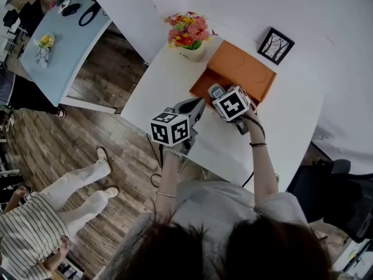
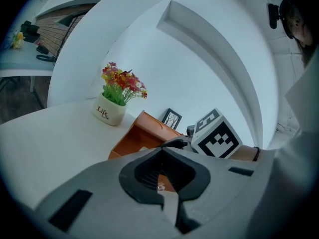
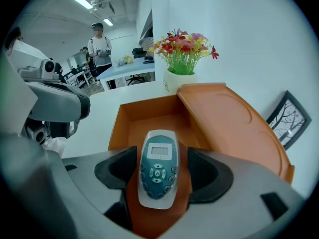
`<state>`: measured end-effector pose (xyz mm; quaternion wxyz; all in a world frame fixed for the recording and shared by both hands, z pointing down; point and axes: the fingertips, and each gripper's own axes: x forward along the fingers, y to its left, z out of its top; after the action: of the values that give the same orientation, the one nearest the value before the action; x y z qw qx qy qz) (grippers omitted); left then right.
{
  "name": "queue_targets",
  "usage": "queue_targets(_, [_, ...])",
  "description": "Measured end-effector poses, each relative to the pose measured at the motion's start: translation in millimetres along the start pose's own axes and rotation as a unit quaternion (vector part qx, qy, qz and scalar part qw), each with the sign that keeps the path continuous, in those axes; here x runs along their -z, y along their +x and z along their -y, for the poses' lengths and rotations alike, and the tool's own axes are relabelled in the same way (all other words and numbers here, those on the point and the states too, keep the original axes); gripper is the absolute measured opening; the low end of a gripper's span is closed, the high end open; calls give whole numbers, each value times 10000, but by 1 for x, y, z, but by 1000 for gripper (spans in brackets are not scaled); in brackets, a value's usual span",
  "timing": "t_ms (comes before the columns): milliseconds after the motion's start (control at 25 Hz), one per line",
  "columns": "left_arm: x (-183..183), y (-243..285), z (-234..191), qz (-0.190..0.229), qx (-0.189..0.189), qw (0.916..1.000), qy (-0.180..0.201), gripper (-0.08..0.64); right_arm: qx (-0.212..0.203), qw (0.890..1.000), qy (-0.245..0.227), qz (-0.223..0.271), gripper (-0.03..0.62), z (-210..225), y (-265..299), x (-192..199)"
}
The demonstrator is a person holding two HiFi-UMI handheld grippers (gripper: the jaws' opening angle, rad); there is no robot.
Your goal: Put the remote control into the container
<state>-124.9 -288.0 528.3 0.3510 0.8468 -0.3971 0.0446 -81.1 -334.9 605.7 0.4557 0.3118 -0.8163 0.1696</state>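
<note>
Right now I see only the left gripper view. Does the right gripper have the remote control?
Observer: Yes, the right gripper is shut on the remote control, display end forward.
Operator: Is it over the container yet?
Observer: Only its front end is past the near rim of the open orange box.
Operator: Where's my left gripper?
Observer: Head view: the left gripper is over the white table, pointing at the box's near corner.

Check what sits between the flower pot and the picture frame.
The orange container's open lid lies between the flower pot and the picture frame; the right gripper view shows it best.
</note>
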Motion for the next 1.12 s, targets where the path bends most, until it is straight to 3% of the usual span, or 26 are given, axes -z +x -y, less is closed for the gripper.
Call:
queue_targets(400, [-7, 0, 18, 156, 77, 9995, 256, 3, -125, 9975, 323, 621, 290, -4, -30, -8])
queue_targets(720, [-15, -4, 36, 262, 148, 9982, 510, 3, -103, 9865, 696, 1476, 187, -8, -65, -22])
queue_targets(1120, [-20, -12, 61, 397, 235, 9954, 842, 3, -70, 9713, 907, 2197, 76, -16, -114, -31])
